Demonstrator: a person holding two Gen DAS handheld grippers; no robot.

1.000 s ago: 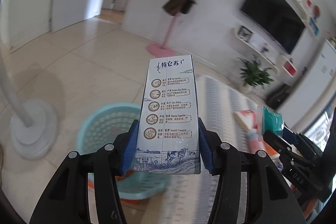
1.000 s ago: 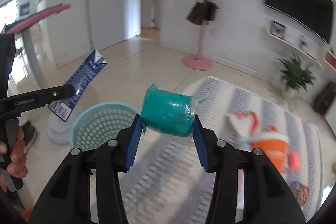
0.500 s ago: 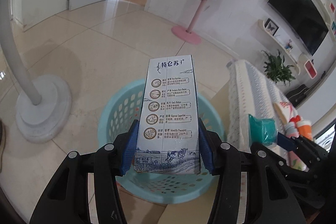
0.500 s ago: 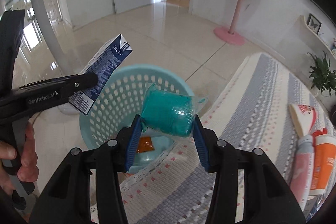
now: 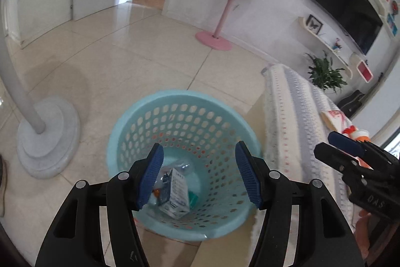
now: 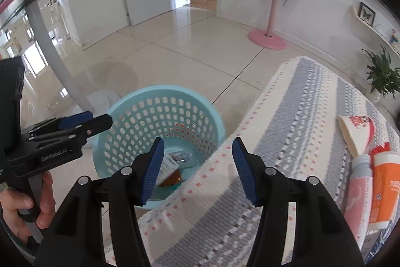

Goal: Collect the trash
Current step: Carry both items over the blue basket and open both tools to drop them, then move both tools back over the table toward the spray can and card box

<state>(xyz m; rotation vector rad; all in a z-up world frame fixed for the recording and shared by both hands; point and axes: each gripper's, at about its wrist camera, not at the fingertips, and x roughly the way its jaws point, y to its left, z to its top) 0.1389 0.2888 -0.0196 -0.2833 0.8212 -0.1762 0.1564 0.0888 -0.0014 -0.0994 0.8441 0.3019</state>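
A light blue perforated basket (image 5: 130,116) stands on the floor beside the table; it also shows in the right wrist view (image 6: 212,114). The milk carton (image 5: 176,197) lies inside it with a green packet (image 5: 193,197) and other scraps. My left gripper (image 5: 198,175) is open and empty above the basket. My right gripper (image 6: 197,167) is open and empty over the table's edge, next to the basket. The left gripper also shows in the right wrist view (image 6: 85,123), and the right gripper in the left wrist view (image 5: 335,144).
A striped cloth covers the table (image 6: 300,116). On it at the right lie a paper cup (image 6: 355,134), a pink tube (image 6: 357,189) and an orange tube (image 6: 385,189). A white lamp stand base (image 5: 47,139) sits left of the basket. A pink coat rack (image 5: 215,39) stands farther back.
Both grippers have opened. The milk carton has dropped from the left gripper and the green packet from the right gripper into the basket.
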